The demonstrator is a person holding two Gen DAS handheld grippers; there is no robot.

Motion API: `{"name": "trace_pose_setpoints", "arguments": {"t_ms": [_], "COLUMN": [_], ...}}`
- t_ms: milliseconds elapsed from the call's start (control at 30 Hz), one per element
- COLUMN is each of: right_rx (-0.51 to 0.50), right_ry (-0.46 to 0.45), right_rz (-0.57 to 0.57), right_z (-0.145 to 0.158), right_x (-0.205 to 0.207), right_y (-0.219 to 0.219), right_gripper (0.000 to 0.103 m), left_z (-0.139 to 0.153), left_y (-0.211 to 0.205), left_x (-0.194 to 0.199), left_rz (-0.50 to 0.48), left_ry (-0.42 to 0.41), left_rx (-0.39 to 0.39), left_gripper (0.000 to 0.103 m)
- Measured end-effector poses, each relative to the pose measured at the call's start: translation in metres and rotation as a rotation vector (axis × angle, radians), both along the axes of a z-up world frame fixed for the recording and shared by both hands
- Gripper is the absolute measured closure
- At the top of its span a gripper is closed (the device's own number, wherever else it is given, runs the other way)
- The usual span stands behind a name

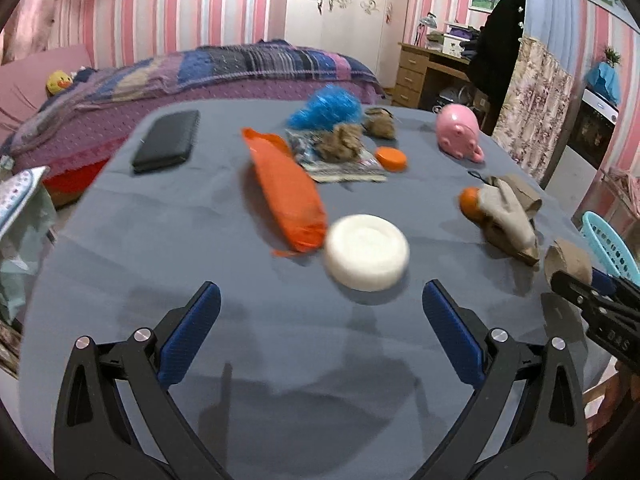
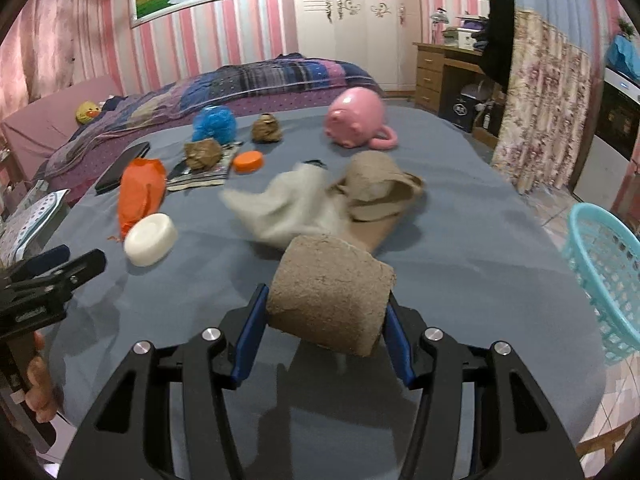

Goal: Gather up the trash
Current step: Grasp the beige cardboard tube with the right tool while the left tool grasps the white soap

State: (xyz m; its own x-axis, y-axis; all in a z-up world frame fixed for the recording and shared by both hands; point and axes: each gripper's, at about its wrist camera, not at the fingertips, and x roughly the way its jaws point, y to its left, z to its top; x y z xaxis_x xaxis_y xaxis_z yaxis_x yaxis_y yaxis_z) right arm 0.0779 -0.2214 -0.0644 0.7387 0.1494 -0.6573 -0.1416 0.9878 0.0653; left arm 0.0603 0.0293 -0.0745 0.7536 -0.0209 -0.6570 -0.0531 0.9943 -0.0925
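Note:
My right gripper is shut on a brown cardboard tube, held just above the blue-grey table. In the left wrist view that tube shows at the right edge. My left gripper stands wide open and holds nothing, with a white round puck just beyond its tips. An orange bag lies left of the puck. Farther back are crumpled brown paper on a printed wrapper, an orange cap and a blue mesh ball. Pale cloth and torn cardboard lie ahead of the tube.
A turquoise basket stands off the table's right edge. A pink piggy bank sits at the back right and a black flat case at the back left. A bed lies behind the table. A hand holds the left gripper.

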Motion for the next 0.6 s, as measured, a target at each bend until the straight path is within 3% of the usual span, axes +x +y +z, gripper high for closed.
{"name": "trace_pose_setpoints", "arguments": {"t_ms": [133,467,600], "right_rx": [0.0,0.055,0.071], "right_ry": [-0.005,-0.018,-0.021], "right_rz": [-0.038,-0.094,-0.106], "right_z": [-0.001,-0.003,-0.004], "right_x": [-0.003,0.002,0.001], "right_y": [-0.022,-0.056,-0.063], "right_gripper": [0.049,0.049,0.049], "left_z": [-0.007,-0.019,-0.02], "left_y": [-0.015,-0.034,-0.041], "left_x": [0.012,0.057,0.071], "left_rz": [-0.021,0.001,0.005], "left_ry": [0.039,0.151,0.169], "left_rx": [-0.028,0.028,0.066], "left_gripper": [0.021,0.023,0.038]}}
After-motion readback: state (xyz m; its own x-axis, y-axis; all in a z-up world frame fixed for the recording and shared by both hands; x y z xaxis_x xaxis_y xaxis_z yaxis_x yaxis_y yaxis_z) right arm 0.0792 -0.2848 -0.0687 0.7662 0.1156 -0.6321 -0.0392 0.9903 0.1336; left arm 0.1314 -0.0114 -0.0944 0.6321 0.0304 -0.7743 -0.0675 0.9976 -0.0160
